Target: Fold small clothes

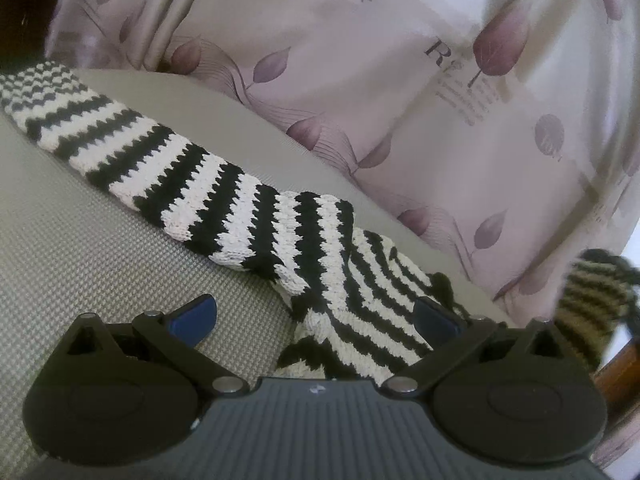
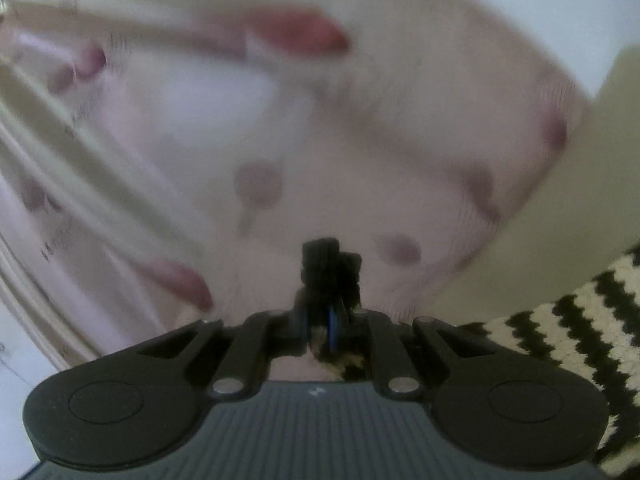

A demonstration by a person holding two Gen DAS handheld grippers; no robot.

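I see a small knitted garment (image 1: 224, 184) in bold black-and-white zigzag stripes, chunky in its stitch, with one long sleeve-like strip running from the upper left down toward the middle of the left wrist view, lying flat on a grey woven surface (image 1: 92, 264). Nearer my left tool (image 1: 316, 316) the knit bunches up and folds over itself, and the stripes turn to a different angle there. The left tool stands wide open, its blue-padded fingers (image 1: 196, 316) spread apart — one rests over bare grey weave, the other sits against the bunched knit, and I cannot tell whether it touches. Behind the surface hangs a pale pink curtain (image 1: 400, 92) printed with mauve leaves and some lettering. At the far right edge of this view a blurred piece of striped knit (image 1: 592, 296) hangs in the air. The right wrist view gives me what the left cannot: my right tool (image 2: 330, 320) is pinched nearly closed on a dark scrap of the knit, a bit of which pokes out past the fingertips — the background curtain is heavily smeared here. In the lower right corner of that view, more of the same striped garment (image 2: 580, 332) shows, sharp, trailing beside the tool.
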